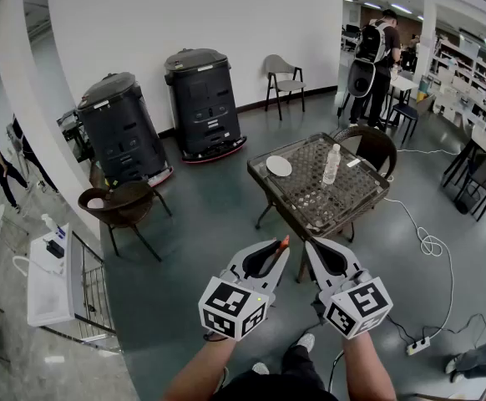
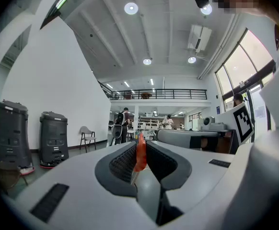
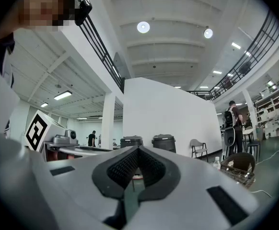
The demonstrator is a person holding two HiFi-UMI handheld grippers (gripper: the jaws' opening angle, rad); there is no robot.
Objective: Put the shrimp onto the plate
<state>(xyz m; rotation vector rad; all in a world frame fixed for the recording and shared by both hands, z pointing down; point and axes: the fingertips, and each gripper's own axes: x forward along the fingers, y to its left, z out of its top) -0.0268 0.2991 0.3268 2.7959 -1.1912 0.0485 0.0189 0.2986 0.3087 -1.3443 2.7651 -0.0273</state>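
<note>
- Pinching the shrimp (image 2: 140,152), the left tongs (image 2: 140,143) grip the orange piece upright between their ribbed pads. The left gripper view shows this plainly; the head view gives only an orange tip poking past the closed tips.
- Right tongs (image 3: 137,150) are pressed together with nothing between them, best seen in the right gripper view.
- Only the head view shows the plate (image 1: 279,166): white and round, lying on the far-left part of the table (image 1: 356,200). It is well apart from the shrimp, which is held in the air over the floor (image 1: 218,215) on the table's near side.
- A clear bottle (image 1: 331,164) stands on the table just right of the plate; the right gripper view also catches it, low at its right.
- One wicker chair (image 1: 375,146) sits at the table's far side, and another (image 1: 126,203) is well to the left, near two dark machines (image 1: 201,98) by the white wall.
- A white cable (image 1: 431,245) loops over the floor right of the table.
</note>
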